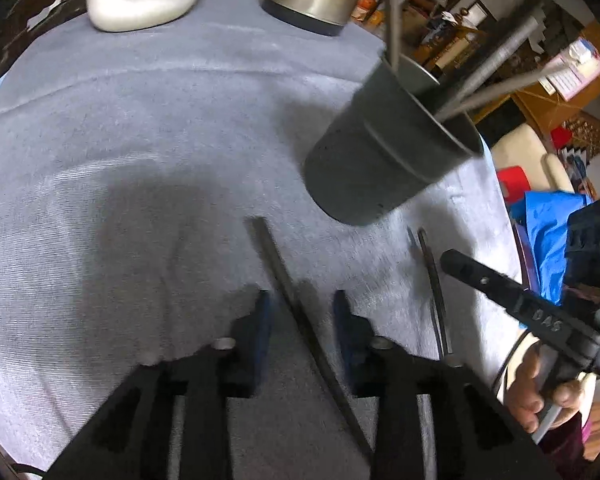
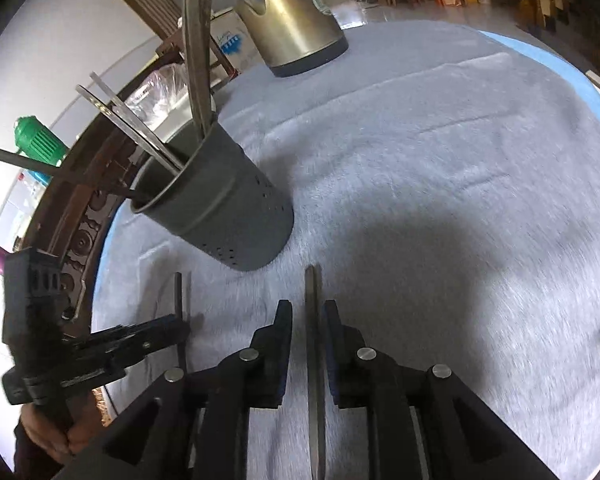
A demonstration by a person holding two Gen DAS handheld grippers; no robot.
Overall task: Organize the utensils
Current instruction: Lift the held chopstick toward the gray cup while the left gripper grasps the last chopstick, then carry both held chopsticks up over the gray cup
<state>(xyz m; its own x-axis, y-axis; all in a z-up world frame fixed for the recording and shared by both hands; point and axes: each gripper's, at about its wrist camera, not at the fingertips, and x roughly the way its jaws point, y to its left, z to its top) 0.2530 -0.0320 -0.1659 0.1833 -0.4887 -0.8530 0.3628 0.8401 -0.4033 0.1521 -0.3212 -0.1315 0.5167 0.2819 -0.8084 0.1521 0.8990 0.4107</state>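
Two hand-held grippers hang low over a table draped in a pale grey-blue woven cloth (image 1: 120, 128). Seen from the left wrist, the left gripper (image 1: 302, 320) has its blue-padded fingers (image 1: 265, 320) spread apart, and a long thin dark metal utensil (image 1: 296, 312) lies flat on the cloth in the gap between them, touched by neither pad. Just beside it, lower right of that frame, a second slim dark utensil (image 1: 434, 292) rests on the cloth. In the right wrist view, the right gripper (image 2: 308, 332) likewise stands parted, a flat grey utensil handle (image 2: 313, 344) running straight down the lower centre between its pads; whether they touch it I cannot tell. A dark grey perforated metal utensil cup (image 2: 236, 208) sits left of centre in that frame, several utensil handles (image 2: 198, 40) poking out of its mouth. Beyond it, at the top, stands a brushed-steel electric kettle with a dark base (image 2: 296, 20). A white lidded ceramic dish (image 1: 140, 0) occupies the upper left of the left wrist frame.
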